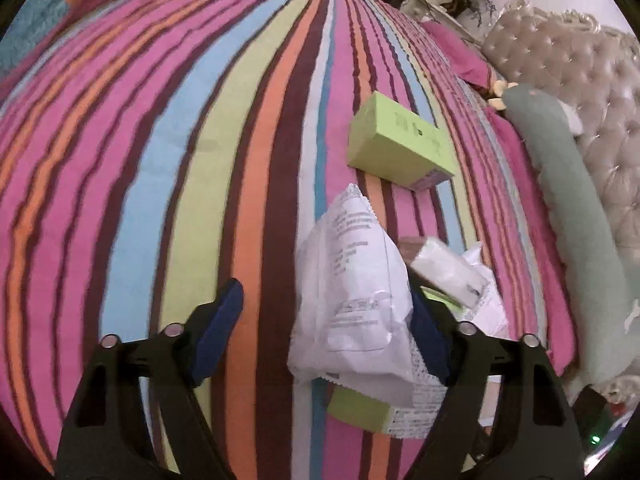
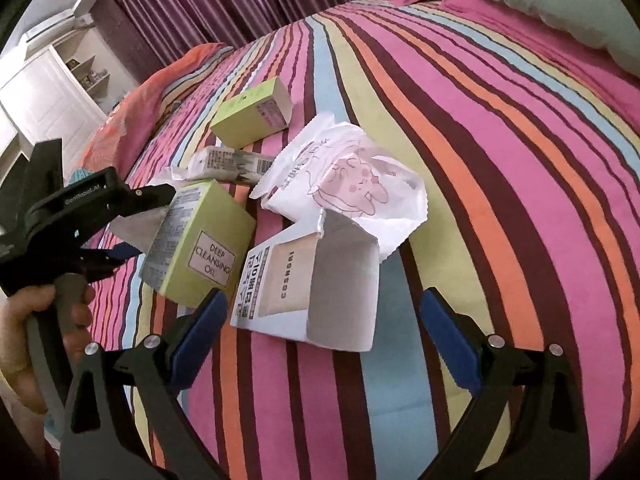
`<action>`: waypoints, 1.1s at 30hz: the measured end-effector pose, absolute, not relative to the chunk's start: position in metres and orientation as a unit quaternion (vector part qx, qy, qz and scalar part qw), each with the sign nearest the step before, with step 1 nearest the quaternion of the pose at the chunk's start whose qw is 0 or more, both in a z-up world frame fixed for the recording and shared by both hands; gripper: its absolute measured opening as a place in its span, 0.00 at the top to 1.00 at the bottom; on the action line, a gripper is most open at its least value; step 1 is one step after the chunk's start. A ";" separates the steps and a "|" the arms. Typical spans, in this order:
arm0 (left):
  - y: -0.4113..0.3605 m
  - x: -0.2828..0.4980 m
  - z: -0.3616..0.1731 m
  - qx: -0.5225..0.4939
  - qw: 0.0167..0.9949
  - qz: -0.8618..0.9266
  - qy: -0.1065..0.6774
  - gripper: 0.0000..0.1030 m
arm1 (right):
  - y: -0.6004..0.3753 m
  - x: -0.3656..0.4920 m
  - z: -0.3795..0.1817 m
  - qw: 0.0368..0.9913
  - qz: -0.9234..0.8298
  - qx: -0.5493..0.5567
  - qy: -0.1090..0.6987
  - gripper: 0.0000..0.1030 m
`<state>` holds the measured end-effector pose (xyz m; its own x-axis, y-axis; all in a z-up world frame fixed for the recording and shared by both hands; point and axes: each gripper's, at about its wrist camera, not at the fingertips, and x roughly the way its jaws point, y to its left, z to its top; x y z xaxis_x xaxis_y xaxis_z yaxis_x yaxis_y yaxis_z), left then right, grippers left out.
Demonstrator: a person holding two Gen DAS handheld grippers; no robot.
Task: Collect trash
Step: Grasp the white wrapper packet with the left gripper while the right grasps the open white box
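Trash lies on the striped bed. In the left wrist view my left gripper [image 1: 324,334] is open around a white crumpled printed packet [image 1: 352,300]. The packet leans on the right pad, and the left pad stands clear of it. Under it shows a green box edge [image 1: 356,408]. Ahead lies another green box [image 1: 400,140]. In the right wrist view my right gripper [image 2: 324,328] is open astride an open white COSNORI carton [image 2: 312,292], its pads apart from it. Beside the carton lie the green Deep Cleansing Oil box [image 2: 208,248], a white rabbit-print pouch [image 2: 344,176] and the left gripper [image 2: 136,224].
The striped bedspread [image 1: 160,160] fills both views. A long white box [image 2: 228,164] and a small green box [image 2: 252,116] lie further back. A teal bolster [image 1: 576,220] and a tufted headboard [image 1: 580,80] run along the right. A hand [image 2: 36,320] holds the left gripper.
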<state>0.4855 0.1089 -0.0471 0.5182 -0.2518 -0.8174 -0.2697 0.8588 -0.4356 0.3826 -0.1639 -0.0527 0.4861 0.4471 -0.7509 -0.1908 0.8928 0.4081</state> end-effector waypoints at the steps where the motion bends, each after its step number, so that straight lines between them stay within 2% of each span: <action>1: 0.109 0.486 -0.049 -0.273 0.828 -0.006 0.490 0.41 | -0.164 0.384 -0.054 0.850 0.184 0.141 0.473 0.11; 2: 0.109 0.487 -0.050 -0.277 0.827 -0.014 0.489 0.51 | -0.164 0.384 -0.056 0.849 0.182 0.143 0.475 0.11; 3: 0.107 0.487 -0.049 -0.281 0.827 -0.026 0.486 0.56 | -0.163 0.384 -0.056 0.850 0.179 0.144 0.474 0.11; 4: 0.104 0.487 -0.047 -0.274 0.830 -0.025 0.484 0.58 | -0.163 0.383 -0.056 0.851 0.177 0.144 0.473 0.12; 5: 0.104 0.486 -0.045 -0.267 0.835 -0.020 0.481 0.59 | -0.163 0.382 -0.055 0.851 0.177 0.144 0.472 0.17; 9: 0.112 0.479 -0.045 -0.274 0.837 -0.021 0.473 0.60 | -0.166 0.374 -0.053 0.849 0.185 0.156 0.470 0.34; 11: 0.120 0.474 -0.046 -0.285 0.837 -0.020 0.468 0.60 | -0.169 0.373 -0.055 0.845 0.186 0.172 0.471 0.36; 17: 0.132 0.452 -0.045 -0.273 0.847 -0.019 0.456 0.60 | -0.161 0.376 -0.060 0.830 0.205 0.203 0.478 0.37; 23: 0.136 0.442 -0.046 -0.260 0.854 -0.028 0.451 0.61 | -0.147 0.376 -0.056 0.837 0.212 0.179 0.472 0.37; 24: 0.135 0.443 -0.046 -0.258 0.854 -0.028 0.451 0.61 | -0.147 0.377 -0.056 0.835 0.212 0.185 0.473 0.42; 26: 0.134 0.442 -0.045 -0.249 0.855 -0.028 0.453 0.62 | -0.145 0.377 -0.056 0.833 0.215 0.191 0.473 0.67; 33: 0.130 0.438 -0.043 -0.227 0.864 -0.032 0.448 0.63 | -0.141 0.366 -0.049 0.844 0.228 0.179 0.452 0.69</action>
<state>0.4375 0.1305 -0.0427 0.5973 -0.2579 -0.7594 -0.1479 0.8952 -0.4204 0.3658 -0.1415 -0.0487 0.4884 0.5462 -0.6805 -0.2222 0.8320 0.5084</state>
